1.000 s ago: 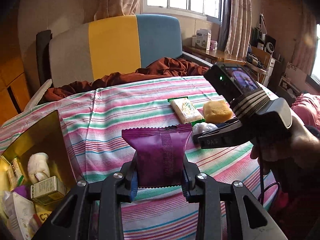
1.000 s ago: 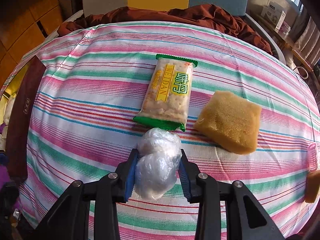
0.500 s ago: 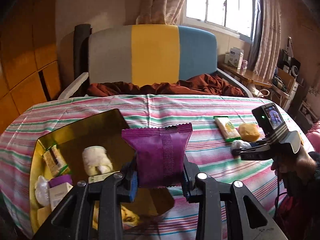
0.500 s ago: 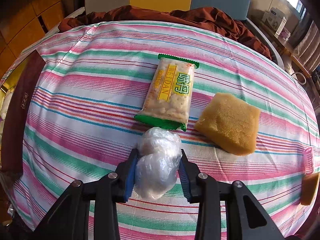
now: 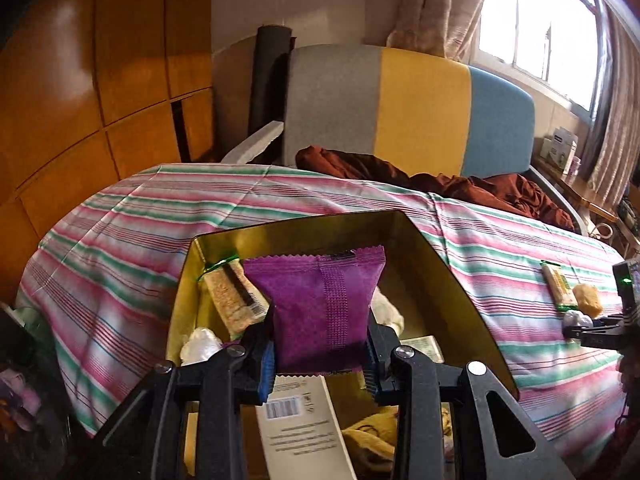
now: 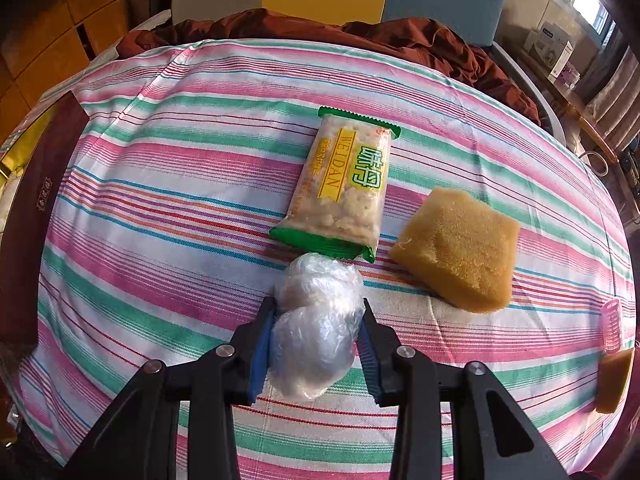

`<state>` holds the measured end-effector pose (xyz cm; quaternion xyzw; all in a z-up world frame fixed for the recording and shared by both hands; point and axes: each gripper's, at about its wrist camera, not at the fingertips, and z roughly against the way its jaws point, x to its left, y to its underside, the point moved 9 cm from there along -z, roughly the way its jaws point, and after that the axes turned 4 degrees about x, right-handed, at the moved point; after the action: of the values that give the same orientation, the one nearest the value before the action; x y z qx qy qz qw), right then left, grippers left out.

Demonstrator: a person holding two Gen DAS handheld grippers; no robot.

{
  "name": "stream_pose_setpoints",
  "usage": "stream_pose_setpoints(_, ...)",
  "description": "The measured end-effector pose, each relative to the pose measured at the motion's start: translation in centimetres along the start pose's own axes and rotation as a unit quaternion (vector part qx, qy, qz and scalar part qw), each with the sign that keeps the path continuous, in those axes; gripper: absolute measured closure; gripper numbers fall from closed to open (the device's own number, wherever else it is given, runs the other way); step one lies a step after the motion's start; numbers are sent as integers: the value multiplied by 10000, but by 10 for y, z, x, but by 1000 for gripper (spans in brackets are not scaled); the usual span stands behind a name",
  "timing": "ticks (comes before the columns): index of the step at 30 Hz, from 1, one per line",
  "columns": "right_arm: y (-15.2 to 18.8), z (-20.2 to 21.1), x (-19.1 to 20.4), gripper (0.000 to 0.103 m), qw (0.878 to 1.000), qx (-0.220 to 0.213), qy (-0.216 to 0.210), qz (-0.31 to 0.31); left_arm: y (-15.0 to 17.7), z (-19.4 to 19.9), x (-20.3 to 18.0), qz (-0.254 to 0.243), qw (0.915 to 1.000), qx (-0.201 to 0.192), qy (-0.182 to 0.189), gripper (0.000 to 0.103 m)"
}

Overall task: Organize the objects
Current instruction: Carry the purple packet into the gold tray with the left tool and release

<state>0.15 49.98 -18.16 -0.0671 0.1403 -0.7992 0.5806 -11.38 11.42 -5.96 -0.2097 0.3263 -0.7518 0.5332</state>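
Tin [image 5: 440, 264]: part-filled, below left hand-held gripper [image 5: 320, 354] clamping purple packet [image 5: 320, 308]. Right hand-held gripper [image 6: 316, 344] clamps plastic-wrapped ball [image 6: 314, 332]. Cracker pack [image 6: 344, 184], sponge [image 6: 456, 250] beyond it remain unsorted.

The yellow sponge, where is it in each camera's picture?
Left wrist: yellow sponge sits small at the far right edge.
Right wrist: it lies right of centre.
Shared landmark: the green-ended snack packet just left of it.
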Motion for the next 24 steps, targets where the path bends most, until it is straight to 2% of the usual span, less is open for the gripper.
stream_pose_setpoints(6, 1, 1, -1, 65, 10000, -2, -7, -16, 0, -16, 29, 157, 9995, 148, -211, 68)
stream_pose_setpoints(15, 0, 1, -1, 65, 9999, -27, 102, 100, 5, -53, 72, 893, 9926, 819, 113, 68)
stream_pose_setpoints(21, -3, -1, -2, 65, 9997, -41, 161, 169, 10, -77, 71, 701, 9913, 1114, 5, 68)
stream_pose_setpoints(24, -3, -1, -2, 65, 9997, -43, 176, 182, 15, -80, 67, 623, 9917, 1125, -34, 57)
